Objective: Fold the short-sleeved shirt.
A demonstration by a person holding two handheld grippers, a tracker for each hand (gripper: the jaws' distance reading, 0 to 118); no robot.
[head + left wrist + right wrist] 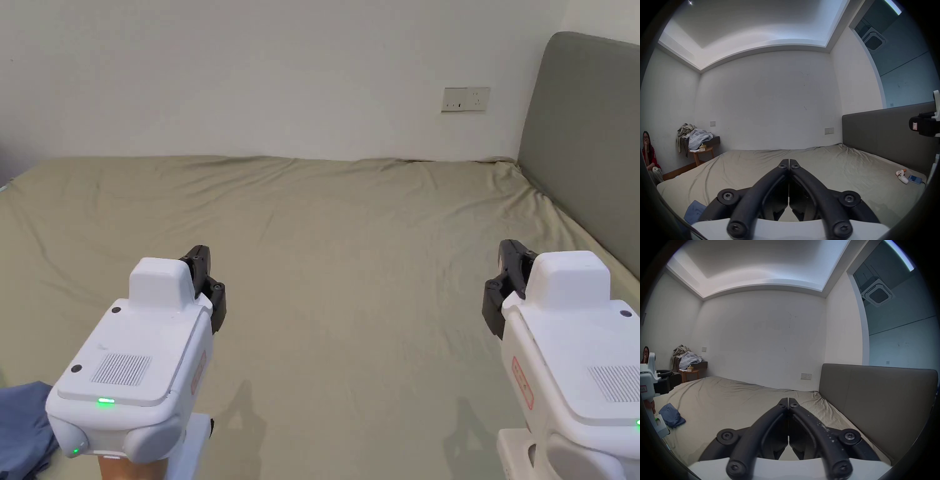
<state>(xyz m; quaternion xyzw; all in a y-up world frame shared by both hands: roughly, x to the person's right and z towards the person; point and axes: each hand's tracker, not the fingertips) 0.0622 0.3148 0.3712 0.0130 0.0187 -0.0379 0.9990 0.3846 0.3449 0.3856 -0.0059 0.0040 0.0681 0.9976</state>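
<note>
Two hand-held grippers with white plastic housings and black jaws hover above a bed [350, 262] covered in a smooth, lightly creased olive-tan sheet. At about 8 o'clock in the head view, a crumpled blue shirt [24, 426], soft and bunched, lies at the sheet's near left edge, just beside the left gripper [201, 265] and apart from its jaws. That gripper, at 7 o'clock, carries a ribbed vent panel, a green light and a red-edged sticker too small to read; its own view shows the jaws clenched tip to tip with nothing between them. Open sheet stretches from 9 o'clock through centre to 3 o'clock, bare and flat between the two tools and up to the far wall. A white socket plate [465, 99] sits on that wall at 1 o'clock. The right gripper [507, 265], at 4 o'clock, bears a like sticker, also unreadable; its view shows both jaws pressed together, empty. A grey padded headboard [581, 144] bounds the bed along the right edge at 2 o'clock. In the left gripper view, a white controller [901, 176] and a small blue device [914, 179] rest on the sheet near the headboard, and a person [649, 152] sits at 9 o'clock beside a wooden stool [702, 153] heaped with clothes.
</note>
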